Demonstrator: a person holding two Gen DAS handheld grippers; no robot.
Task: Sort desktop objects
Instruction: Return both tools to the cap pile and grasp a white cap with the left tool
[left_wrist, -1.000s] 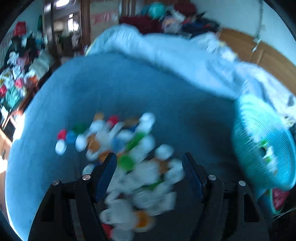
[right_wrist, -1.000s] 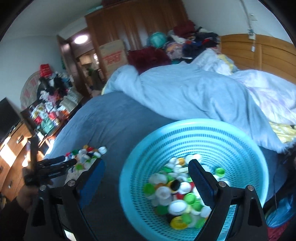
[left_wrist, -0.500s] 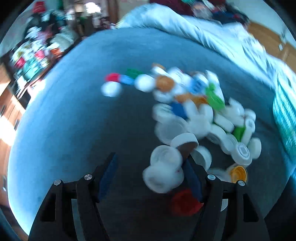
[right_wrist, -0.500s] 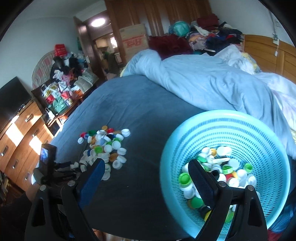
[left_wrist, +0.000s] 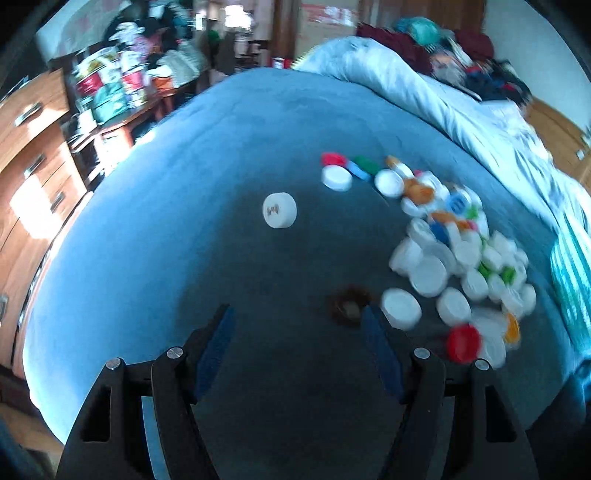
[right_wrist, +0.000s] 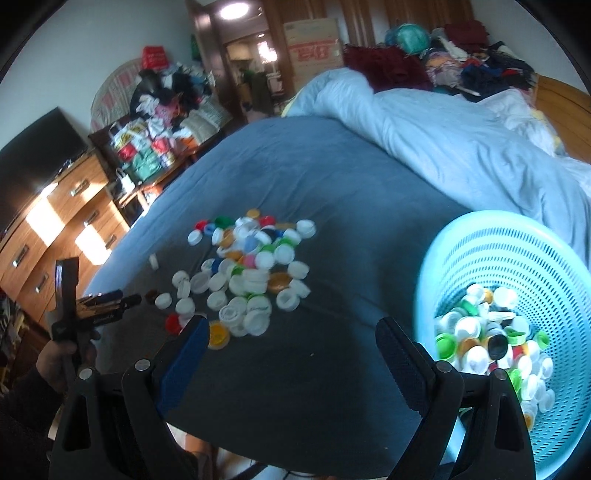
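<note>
The basket (right_wrist: 517, 258) is sitting right of the empty, open right gripper (right_wrist: 291, 332). The left gripper (left_wrist: 297, 325), open and empty, is nearing a brown cap (left_wrist: 349, 304) by its right finger; centring first would be wise.

place: home bedroom | shown by: bed (right_wrist: 332, 177) covered in blue sheet, rumpled pale duvet (right_wrist: 461, 136), wooden headboard (right_wrist: 565, 99) | also seen: wooden dresser (right_wrist: 55, 221), television (right_wrist: 33, 155), heaped clothes (right_wrist: 472, 62), cardboard box (right_wrist: 314, 44)
</note>
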